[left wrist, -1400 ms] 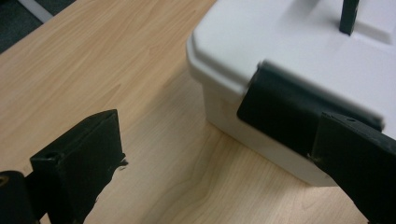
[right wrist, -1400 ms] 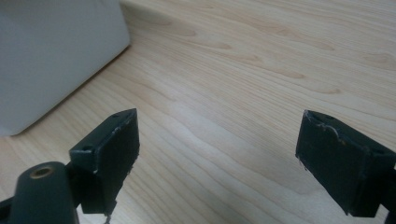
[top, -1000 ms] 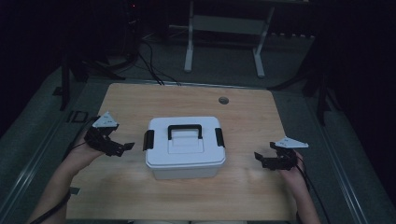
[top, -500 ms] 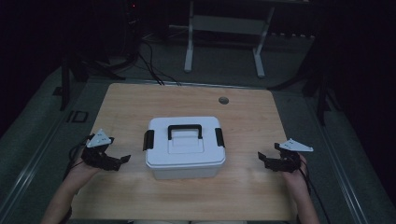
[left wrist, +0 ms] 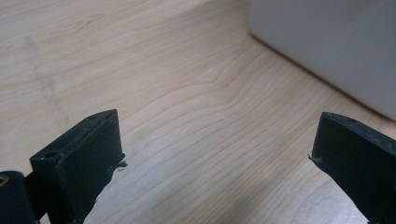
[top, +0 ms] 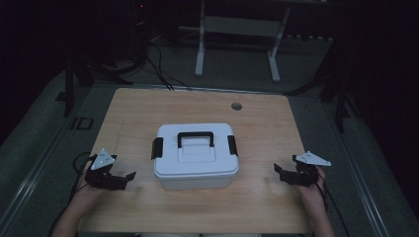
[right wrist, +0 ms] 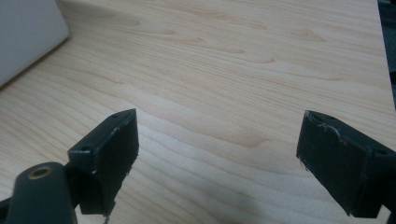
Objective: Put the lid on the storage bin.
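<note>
A white lidded box with a black handle and a black latch on each side stands shut in the middle of the wooden table. My left gripper rests low over the table left of the box, near the front edge. Its jaws point at the box and stand open with nothing between them. In the left gripper view the gripper frames bare wood, with the box wall at upper right. My right gripper is open to the right of the box. The right gripper view has its gripper over bare wood and the box corner at upper left.
A round cable hole sits in the tabletop near the far edge. Beyond the table, a metal frame and cables lie on the dark floor. Bare wood lies on both sides of the box.
My left gripper has drawn back from beside the box's left latch toward the near table edge. The right gripper has shifted slightly nearer too. The box has not moved.
</note>
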`<state>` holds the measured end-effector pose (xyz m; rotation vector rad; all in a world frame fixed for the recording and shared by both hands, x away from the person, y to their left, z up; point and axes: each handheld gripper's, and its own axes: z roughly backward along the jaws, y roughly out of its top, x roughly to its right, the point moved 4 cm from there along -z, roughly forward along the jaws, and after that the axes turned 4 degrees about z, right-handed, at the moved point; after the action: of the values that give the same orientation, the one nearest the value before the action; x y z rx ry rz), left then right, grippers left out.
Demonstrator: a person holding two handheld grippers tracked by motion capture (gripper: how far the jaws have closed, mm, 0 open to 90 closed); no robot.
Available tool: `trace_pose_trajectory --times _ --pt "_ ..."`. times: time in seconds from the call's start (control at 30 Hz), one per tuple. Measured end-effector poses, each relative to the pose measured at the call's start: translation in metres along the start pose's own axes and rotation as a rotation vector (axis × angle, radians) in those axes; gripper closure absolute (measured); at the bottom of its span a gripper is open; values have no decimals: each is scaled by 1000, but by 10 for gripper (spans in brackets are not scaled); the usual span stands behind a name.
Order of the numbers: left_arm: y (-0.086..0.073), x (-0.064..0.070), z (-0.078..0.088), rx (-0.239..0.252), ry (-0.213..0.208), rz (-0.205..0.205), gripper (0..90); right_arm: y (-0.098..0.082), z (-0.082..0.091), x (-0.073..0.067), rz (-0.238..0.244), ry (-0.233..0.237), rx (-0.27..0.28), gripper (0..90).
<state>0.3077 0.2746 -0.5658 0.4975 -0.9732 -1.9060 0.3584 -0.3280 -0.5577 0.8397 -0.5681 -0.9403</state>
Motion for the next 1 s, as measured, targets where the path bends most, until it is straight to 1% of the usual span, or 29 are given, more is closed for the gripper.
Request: trace_pose_trajectory --times 0.03,0.07,0.13,0.23,0.33,0.37,0.43,0.47,0.57,0.6,0.63,0.87,1.0 --pt "-3 -1 0 3 10 15 17 -3 0 -1 -4 -8 -1 127" --pt "-5 -1 0 5 15 12 17 -4 0 -2 -2 -9 -8 127" --pt "-8 0 -1 2 37 8 17 -8 0 -3 5 -19 -20 127" --pt "-10 1 -1 14 36 20 17 -11 0 -4 6 -20 -24 127" --pt "-14 2 -1 32 56 35 17 -14 2 -5 -4 -34 -19 127" --pt "-15 2 0 31 57 37 17 -15 2 -6 -5 -36 -15 127" --pt "-16 3 1 45 73 37 17 -17 3 -6 -8 -39 -19 127" --pt "-17 3 3 50 70 38 17 -18 3 -6 -6 -39 -18 127" --pt "-18 3 6 78 85 57 17 -20 5 -7 -19 -43 -3 128" --pt "-19 3 7 85 98 60 17 -20 6 -7 -18 -52 1 128" --pt "-20 3 8 89 106 58 17 -21 7 -7 -18 -62 6 128" --pt "-23 7 9 106 128 60 17 -23 13 -6 -56 -89 37 130" --pt "-26 10 10 119 147 62 17 -25 14 -7 -54 -105 39 129"
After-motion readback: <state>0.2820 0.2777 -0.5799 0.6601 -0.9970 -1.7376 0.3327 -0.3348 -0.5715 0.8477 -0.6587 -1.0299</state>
